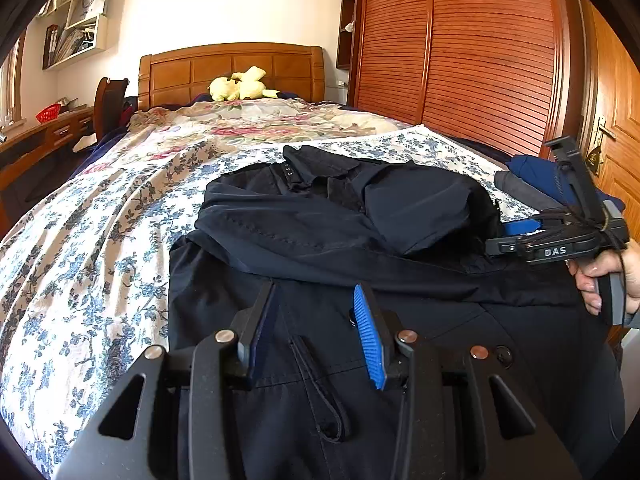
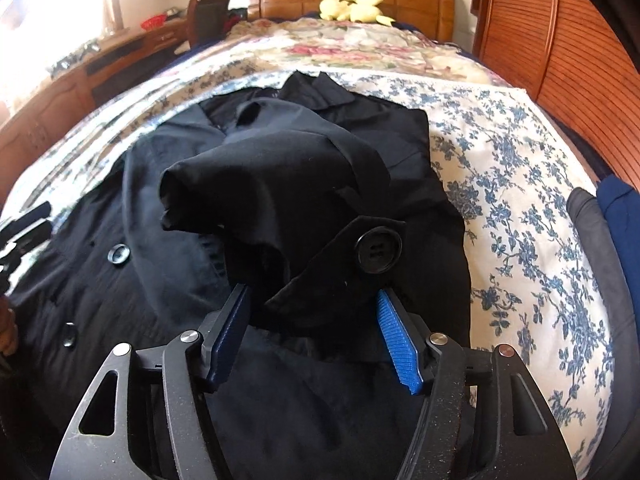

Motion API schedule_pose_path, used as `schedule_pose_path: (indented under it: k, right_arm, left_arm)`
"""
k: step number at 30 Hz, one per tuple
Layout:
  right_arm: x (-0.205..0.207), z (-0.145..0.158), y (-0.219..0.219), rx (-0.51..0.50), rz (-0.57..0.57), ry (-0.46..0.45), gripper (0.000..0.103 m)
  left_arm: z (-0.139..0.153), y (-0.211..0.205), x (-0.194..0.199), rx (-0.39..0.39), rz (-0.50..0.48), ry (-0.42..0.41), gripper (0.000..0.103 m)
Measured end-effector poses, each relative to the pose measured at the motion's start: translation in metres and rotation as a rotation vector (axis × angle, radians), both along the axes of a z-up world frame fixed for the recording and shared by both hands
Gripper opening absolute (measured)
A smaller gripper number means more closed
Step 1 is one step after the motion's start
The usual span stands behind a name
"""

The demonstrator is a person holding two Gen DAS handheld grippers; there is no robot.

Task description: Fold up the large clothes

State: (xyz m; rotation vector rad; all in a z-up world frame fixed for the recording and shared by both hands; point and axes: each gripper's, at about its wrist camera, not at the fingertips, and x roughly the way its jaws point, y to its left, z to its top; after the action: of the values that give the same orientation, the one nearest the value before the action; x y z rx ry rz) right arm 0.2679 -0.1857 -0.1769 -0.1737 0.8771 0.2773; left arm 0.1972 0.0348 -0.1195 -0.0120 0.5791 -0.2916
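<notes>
A large dark navy coat (image 1: 320,240) lies spread on the bed, collar toward the headboard. One sleeve (image 2: 260,184) is folded across its chest, and the cuff tab with a big black button (image 2: 378,250) points toward me. My right gripper (image 2: 312,296) stands open around that cuff, and its blue pads (image 2: 400,344) do not press the cloth. From the left wrist view the right gripper (image 1: 504,236) comes in from the right, held by a hand (image 1: 600,280), with its tips partly hidden by the sleeve. My left gripper (image 1: 316,292) hovers open over the coat's lower front with nothing between its fingers.
The bed carries a blue floral sheet (image 1: 100,220) and a pink floral quilt further back. A yellow plush toy (image 1: 240,86) sits at the wooden headboard. Folded blue and grey clothes (image 2: 600,220) lie at the bed's right edge. A slatted wardrobe (image 1: 480,60) stands to the right and a desk (image 1: 40,140) to the left.
</notes>
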Motion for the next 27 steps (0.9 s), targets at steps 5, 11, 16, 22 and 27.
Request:
schedule_pose_path:
  k: [5,11,16,22,27]
  right_arm:
    - [0.011,-0.006,0.0,-0.015,0.009,0.006,0.06]
    - [0.012,-0.003,-0.002,-0.032,0.042,-0.023,0.014]
    - [0.001,0.03,-0.012,-0.042,0.033,-0.138,0.008]
    - [-0.016,0.068,-0.017,-0.037,0.051,-0.23,0.007]
    - [-0.039,0.099,-0.008,-0.075,0.114,-0.315,0.007]
  left_arm:
    - [0.002,0.002,-0.002,-0.006,0.004,-0.004,0.038]
    - [0.004,0.002,-0.006,0.001,0.009,-0.01,0.038]
    - [0.004,0.005,-0.016,0.004,0.027,-0.012,0.038]
    - [0.003,0.009,-0.04,-0.001,0.078,-0.006,0.038]
    - [0.006,0.013,-0.063,0.022,0.11,0.014,0.038]
